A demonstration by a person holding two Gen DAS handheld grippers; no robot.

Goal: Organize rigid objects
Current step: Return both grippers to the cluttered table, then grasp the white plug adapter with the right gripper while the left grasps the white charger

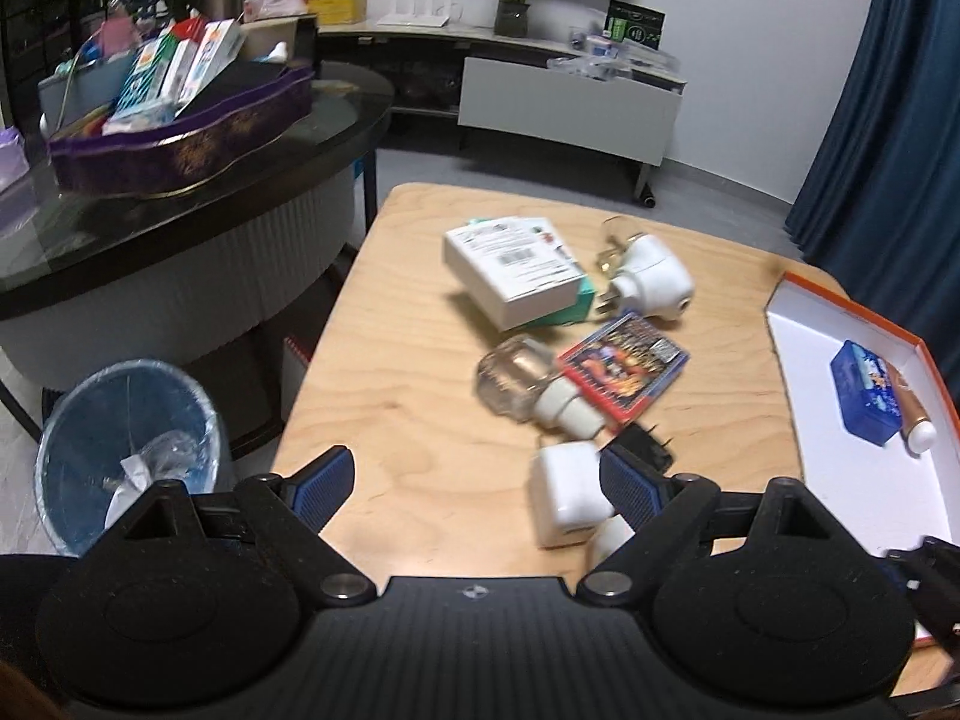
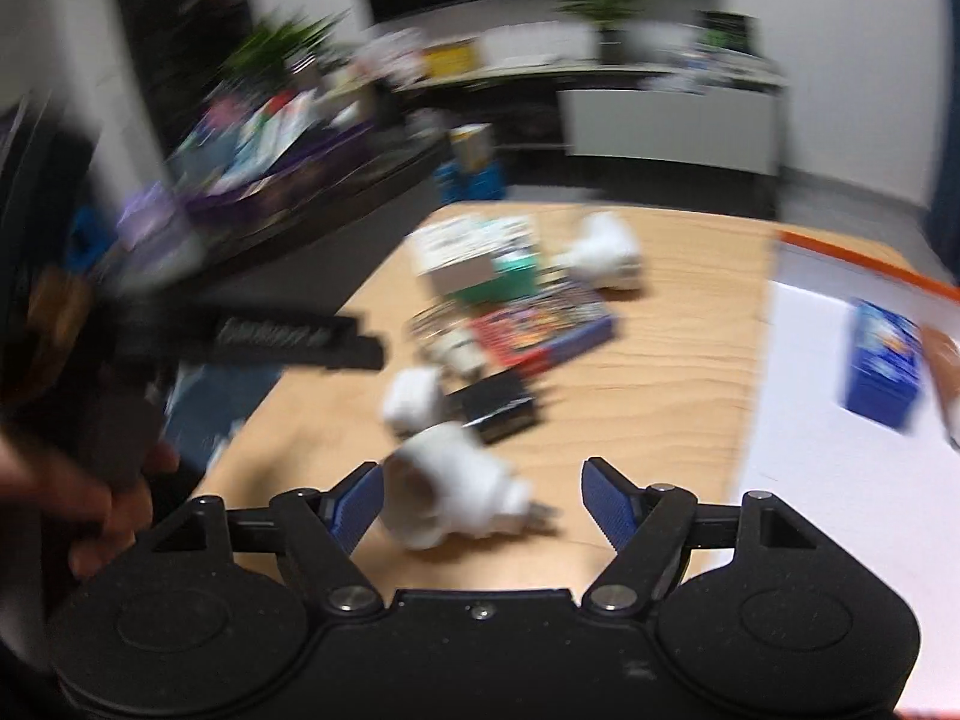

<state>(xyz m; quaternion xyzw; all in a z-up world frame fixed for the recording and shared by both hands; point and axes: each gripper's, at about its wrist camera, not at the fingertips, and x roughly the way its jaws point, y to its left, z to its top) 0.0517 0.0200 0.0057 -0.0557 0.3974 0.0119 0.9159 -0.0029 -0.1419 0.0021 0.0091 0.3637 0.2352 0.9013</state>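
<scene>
A pile of small objects lies on the wooden table point(image 1: 420, 420): a white carton point(image 1: 513, 273) on a green box, a white plug-in device point(image 1: 651, 276), a glass-bottle plug-in point(image 1: 528, 387), a colourful card pack point(image 1: 624, 366), a black adapter point(image 1: 645, 447) and a white charger cube point(image 1: 564, 492). My left gripper point(image 1: 477, 489) is open, its right finger beside the cube. My right gripper point(image 2: 483, 501) is open over a white plug adapter point(image 2: 450, 495); that view is blurred. An orange-edged white tray point(image 1: 840, 462) at the right holds a blue box point(image 1: 864, 399) and a tube point(image 1: 912, 420).
A dark glass table point(image 1: 180, 192) with a purple basket point(image 1: 180, 144) of boxes stands to the left. A blue waste bin point(image 1: 129, 444) sits on the floor at the table's left. A white cabinet point(image 1: 570, 108) and blue curtain point(image 1: 900, 120) are behind.
</scene>
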